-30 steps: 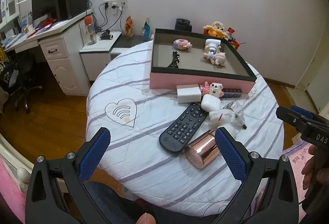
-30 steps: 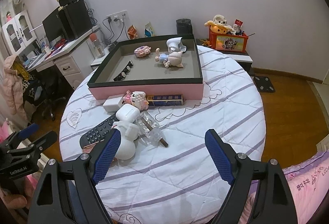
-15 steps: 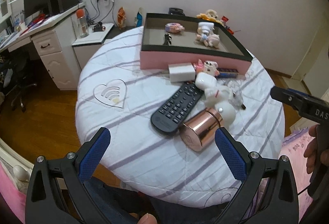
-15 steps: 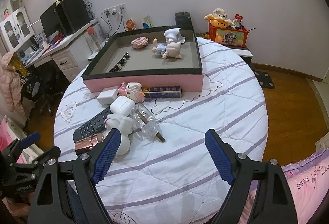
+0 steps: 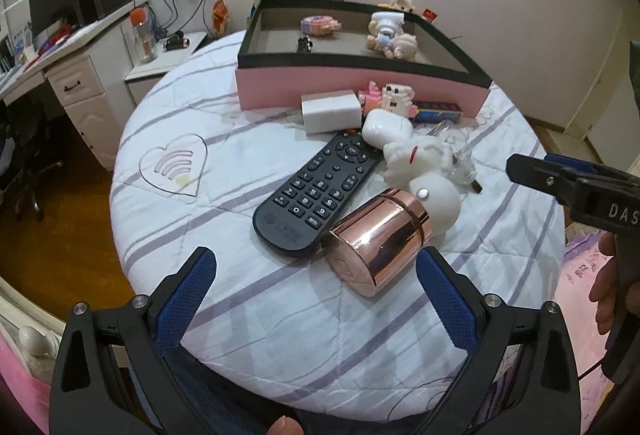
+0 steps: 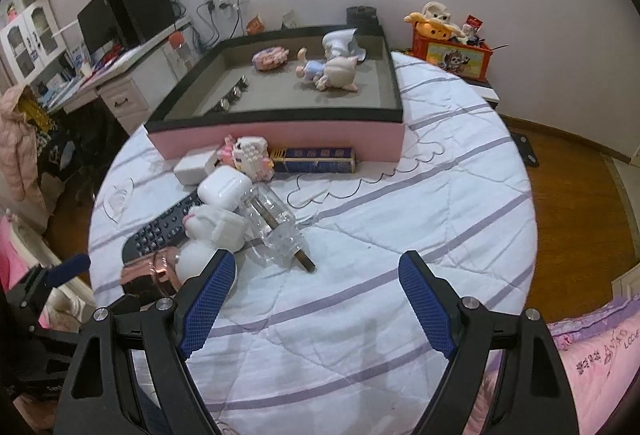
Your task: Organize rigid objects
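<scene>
Lying in a heap on the striped round table, just in front of the pink tray, the remote, copper tin, white toy and clear bottle are seen overlapping, the bottle largely hidden in the left view. The left gripper is held over the near edge with jaws wide apart and empty, the tin lying between and beyond them. The right gripper is likewise spread and empty; the tin is half hidden behind its left finger.

Shiny pink metal can gleaming beside the matt black plastic remote, clear glassy bottle lying near it, soft quilted cloth cover showing underneath, smooth white plastic case sitting close by
</scene>
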A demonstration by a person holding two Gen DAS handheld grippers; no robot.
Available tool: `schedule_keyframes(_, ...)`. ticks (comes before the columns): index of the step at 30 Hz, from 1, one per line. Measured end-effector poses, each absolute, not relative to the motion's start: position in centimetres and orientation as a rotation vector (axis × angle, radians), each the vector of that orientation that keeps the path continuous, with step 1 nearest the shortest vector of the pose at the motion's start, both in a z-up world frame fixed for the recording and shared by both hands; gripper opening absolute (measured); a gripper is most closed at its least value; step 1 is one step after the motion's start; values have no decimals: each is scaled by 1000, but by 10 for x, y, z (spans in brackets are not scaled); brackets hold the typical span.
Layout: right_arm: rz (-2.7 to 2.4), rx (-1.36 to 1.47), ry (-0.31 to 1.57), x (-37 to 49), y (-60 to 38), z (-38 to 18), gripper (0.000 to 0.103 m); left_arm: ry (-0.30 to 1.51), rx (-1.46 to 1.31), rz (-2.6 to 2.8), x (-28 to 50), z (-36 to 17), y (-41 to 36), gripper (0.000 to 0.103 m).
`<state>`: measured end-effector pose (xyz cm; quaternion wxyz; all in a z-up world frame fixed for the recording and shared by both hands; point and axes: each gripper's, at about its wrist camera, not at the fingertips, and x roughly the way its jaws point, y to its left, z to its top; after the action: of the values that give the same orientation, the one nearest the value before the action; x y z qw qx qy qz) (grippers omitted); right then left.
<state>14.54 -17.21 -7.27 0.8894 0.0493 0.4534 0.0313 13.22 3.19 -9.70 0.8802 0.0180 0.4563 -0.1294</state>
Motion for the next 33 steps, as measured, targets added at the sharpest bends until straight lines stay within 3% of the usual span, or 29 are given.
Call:
schedule_keyframes(14, 176, 49, 1020, 171, -165, -108, 85, 954, 142, -325, 142, -109, 0, 85)
schedule_keyframes(17, 183, 47, 1021, 175, -164, -111, 85, 948, 172, -363, 146, -109, -9, 73)
schedule_keyframes(22, 186, 58, 1025, 182, -167, -114, 85, 943, 168, -391, 150, -109, -6, 68)
schedule_keyframes(26, 186, 52, 1023, 185, -165, -116, 85, 941, 86, -425, 151, -107, 15, 51)
schedule_keyframes(33, 192, 47, 1006, 189, -160, -117, 85, 942, 35, -438, 151, -107, 19, 48)
